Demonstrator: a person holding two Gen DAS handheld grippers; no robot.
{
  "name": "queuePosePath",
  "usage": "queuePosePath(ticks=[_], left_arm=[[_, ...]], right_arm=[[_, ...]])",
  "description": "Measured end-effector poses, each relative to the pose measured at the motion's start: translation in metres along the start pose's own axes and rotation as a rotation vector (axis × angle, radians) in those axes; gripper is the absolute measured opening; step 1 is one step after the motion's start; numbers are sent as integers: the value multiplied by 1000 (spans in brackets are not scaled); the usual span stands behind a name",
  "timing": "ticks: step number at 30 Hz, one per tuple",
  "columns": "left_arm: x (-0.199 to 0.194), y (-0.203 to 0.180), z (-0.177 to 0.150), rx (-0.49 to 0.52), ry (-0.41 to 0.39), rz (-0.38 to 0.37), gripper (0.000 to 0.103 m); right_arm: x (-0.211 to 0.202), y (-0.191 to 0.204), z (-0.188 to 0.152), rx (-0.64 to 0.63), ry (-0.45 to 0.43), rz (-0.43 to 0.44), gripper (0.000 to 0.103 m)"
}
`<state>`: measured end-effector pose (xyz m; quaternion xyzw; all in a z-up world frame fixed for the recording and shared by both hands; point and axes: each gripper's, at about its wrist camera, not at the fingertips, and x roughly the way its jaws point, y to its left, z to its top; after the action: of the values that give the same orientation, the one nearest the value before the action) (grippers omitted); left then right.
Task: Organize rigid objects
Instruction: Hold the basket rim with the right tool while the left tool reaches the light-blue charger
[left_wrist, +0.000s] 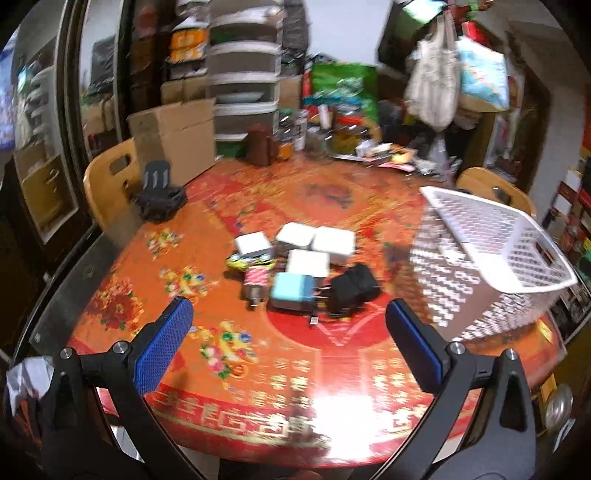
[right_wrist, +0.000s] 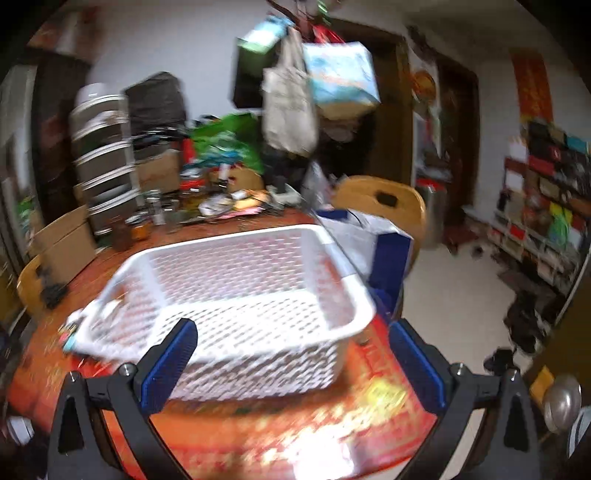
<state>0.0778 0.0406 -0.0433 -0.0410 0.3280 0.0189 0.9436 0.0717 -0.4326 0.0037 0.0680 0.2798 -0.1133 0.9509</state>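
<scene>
A cluster of small items lies mid-table in the left wrist view: white chargers (left_wrist: 316, 245), a light blue adapter (left_wrist: 291, 291), a black adapter (left_wrist: 352, 288), a small white box (left_wrist: 252, 243) and a red patterned cylinder (left_wrist: 255, 282). My left gripper (left_wrist: 288, 314) hangs open just short of them, nothing between its blue pads. A white lattice basket (left_wrist: 491, 254) stands to their right. In the right wrist view that basket (right_wrist: 236, 295) looks empty, and my right gripper (right_wrist: 291, 339) is open in front of its near wall.
The round table (left_wrist: 258, 387) has a red floral cover. A black stand (left_wrist: 159, 194) sits at its left, clutter and a cardboard box (left_wrist: 173, 140) along the far edge. Wooden chairs (right_wrist: 384, 206) flank it. A blue-white bag (right_wrist: 369, 240) sits behind the basket.
</scene>
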Motion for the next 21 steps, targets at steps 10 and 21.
queuePosePath(ticks=[10, 21], left_arm=[[61, 40, 8, -26, 106, -20, 103], [122, 31, 4, 26, 212, -18, 103]], right_arm=[[113, -44, 23, 43, 223, 10, 45], [135, -32, 12, 15, 290, -31, 14]])
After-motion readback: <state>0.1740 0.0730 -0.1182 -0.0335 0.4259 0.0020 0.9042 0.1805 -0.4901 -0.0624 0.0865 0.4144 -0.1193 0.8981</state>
